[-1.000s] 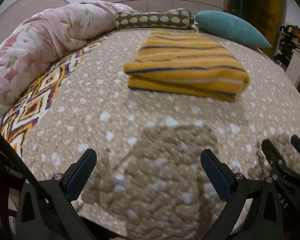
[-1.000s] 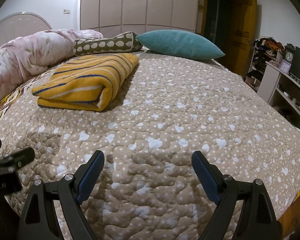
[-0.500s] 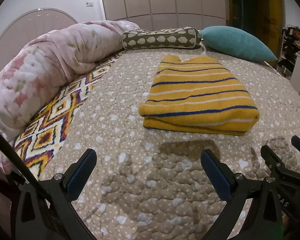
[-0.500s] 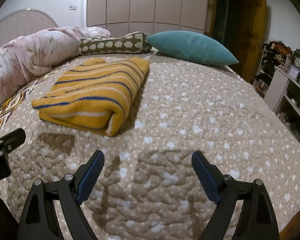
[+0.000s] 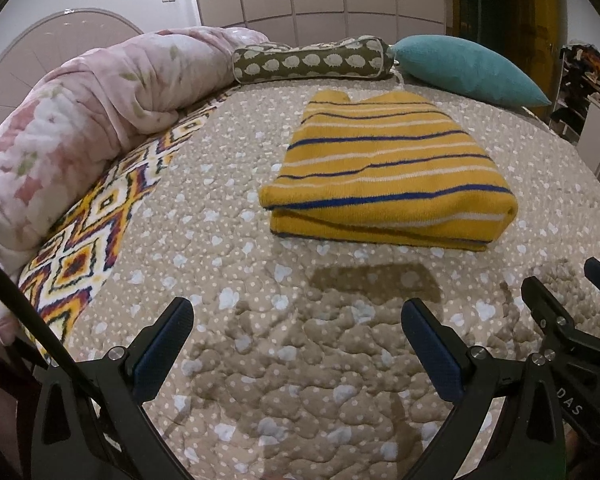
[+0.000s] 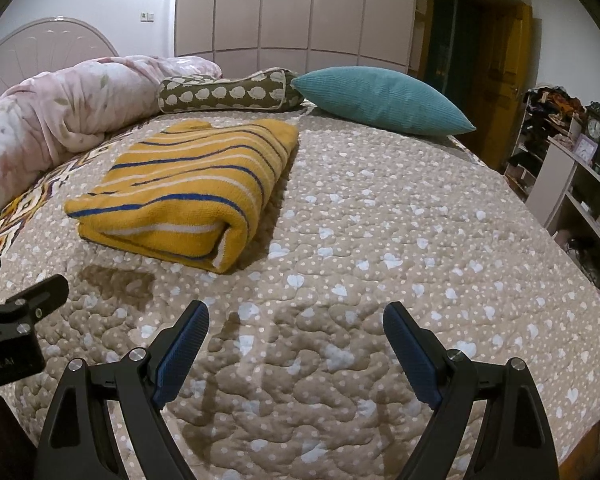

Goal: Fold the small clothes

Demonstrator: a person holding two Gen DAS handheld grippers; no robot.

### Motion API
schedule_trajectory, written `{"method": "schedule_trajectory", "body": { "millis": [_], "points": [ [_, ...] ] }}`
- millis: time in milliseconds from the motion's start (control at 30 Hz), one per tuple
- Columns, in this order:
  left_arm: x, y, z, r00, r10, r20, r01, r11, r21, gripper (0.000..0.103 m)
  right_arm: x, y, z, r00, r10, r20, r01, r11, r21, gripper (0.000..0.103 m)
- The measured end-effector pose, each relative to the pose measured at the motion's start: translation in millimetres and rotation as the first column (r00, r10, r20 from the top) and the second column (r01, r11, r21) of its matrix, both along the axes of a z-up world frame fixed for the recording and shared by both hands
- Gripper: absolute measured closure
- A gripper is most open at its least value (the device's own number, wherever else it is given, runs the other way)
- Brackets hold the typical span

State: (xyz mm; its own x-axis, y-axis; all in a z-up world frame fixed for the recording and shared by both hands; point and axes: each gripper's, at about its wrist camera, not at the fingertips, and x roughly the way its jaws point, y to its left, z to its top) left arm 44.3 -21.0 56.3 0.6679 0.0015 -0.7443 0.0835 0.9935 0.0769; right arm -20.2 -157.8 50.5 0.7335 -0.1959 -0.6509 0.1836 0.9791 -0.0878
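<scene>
A quilted tan bedspread (image 5: 228,248), puffy and dotted with pale hearts, fills both views. At ten o'clock a rumpled pink floral duvet (image 5: 72,120) slumps along the edge, over a zigzag-patterned blanket (image 5: 88,240). At twelve lie a tubular olive bolster (image 5: 308,62) and a ribbed teal cushion (image 6: 380,98). The folded mustard knit garment (image 5: 384,176), blue- and white-striped, rests flat at one o'clock in the left view, at ten in the right. Compared with a second ago it sits nearer and sharper. Left gripper (image 5: 298,344) and right gripper (image 6: 296,348) hover above the quilt, jaws spread, holding nothing.
</scene>
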Motion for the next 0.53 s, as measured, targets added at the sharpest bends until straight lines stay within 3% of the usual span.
{"method": "schedule_trajectory", "body": {
  "millis": [200, 533],
  "points": [
    [9.9, 3.9, -3.7, 1.000, -0.004, -0.030, 0.004, 1.000, -0.028, 0.000, 3.6, 3.2, -1.1, 1.000, 0.014, -0.008, -0.014, 1.000, -0.002, 0.011],
    [25.8, 1.4, 2.2, 1.000, -0.013, 0.002, 0.013, 1.000, -0.015, 0.000, 28.1, 5.4, -0.9, 0.999, 0.029, -0.046, -0.028, 0.999, 0.029, 0.010]
  ]
}}
